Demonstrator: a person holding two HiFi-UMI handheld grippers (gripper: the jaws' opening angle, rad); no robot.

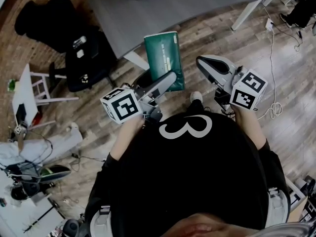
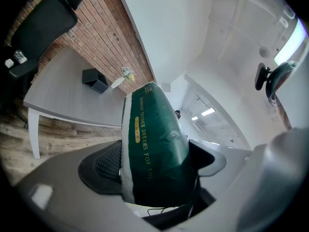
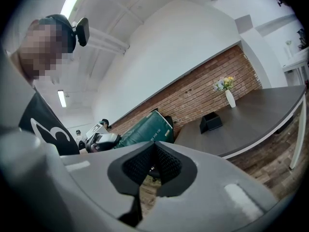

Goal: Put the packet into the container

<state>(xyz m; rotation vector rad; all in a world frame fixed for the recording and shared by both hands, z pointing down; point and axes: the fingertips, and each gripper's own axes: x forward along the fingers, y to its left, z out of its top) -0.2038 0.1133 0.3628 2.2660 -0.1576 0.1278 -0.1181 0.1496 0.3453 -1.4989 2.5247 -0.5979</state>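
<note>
My left gripper (image 1: 169,79) is shut on a dark green packet (image 1: 164,57) with white edges and holds it up in front of the person, above the wooden floor. In the left gripper view the packet (image 2: 153,144) stands upright between the black pads (image 2: 107,166). A small black open container (image 2: 94,79) sits far back on the grey table (image 2: 63,93), beside the brick wall. My right gripper (image 1: 203,63) hangs to the right of the packet, shut and empty. Its pads (image 3: 166,164) meet in the right gripper view, where the container (image 3: 211,122) and packet (image 3: 145,129) also show.
A white vase with flowers (image 3: 230,96) stands on the table behind the container. A black office chair (image 1: 74,38) sits at the table's left end, and a white stool (image 1: 37,85) farther left. Cables (image 1: 274,58) trail on the floor at the right.
</note>
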